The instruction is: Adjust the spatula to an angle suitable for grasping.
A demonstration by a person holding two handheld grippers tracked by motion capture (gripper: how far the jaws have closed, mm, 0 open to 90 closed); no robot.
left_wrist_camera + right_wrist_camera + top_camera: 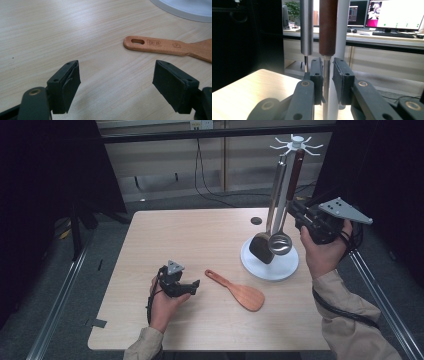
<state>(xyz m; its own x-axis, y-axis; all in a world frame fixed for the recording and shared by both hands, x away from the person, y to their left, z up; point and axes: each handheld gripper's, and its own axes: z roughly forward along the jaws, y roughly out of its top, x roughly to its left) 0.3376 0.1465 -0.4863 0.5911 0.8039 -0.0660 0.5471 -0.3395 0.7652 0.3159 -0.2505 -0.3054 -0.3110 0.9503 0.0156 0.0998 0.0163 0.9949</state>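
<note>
Desk: pale wood desk [200,235] on a grey floor, dark curtains either side, cables along the back wall.
High view, rack: white utensil rack [297,143] stands on a round white base [270,266] at the desk's right, with a ladle [280,243] and a dark spatula [261,247] hanging from it.
High view, right gripper: right gripper [296,212] is up at the ladle's handle, held by the person's right hand [325,251].
High view, left side: left gripper [192,286] sits low near a wooden rice paddle [237,291] lying flat.
Left gripper view: jaws spread wide with nothing between them, paddle handle [160,46] just ahead on the desk.
Right gripper view: jaws pretty much closed around the ladle's thin metal shaft [326,75], right below its brown grip. Can't tell if both pads actually touch it.
</note>
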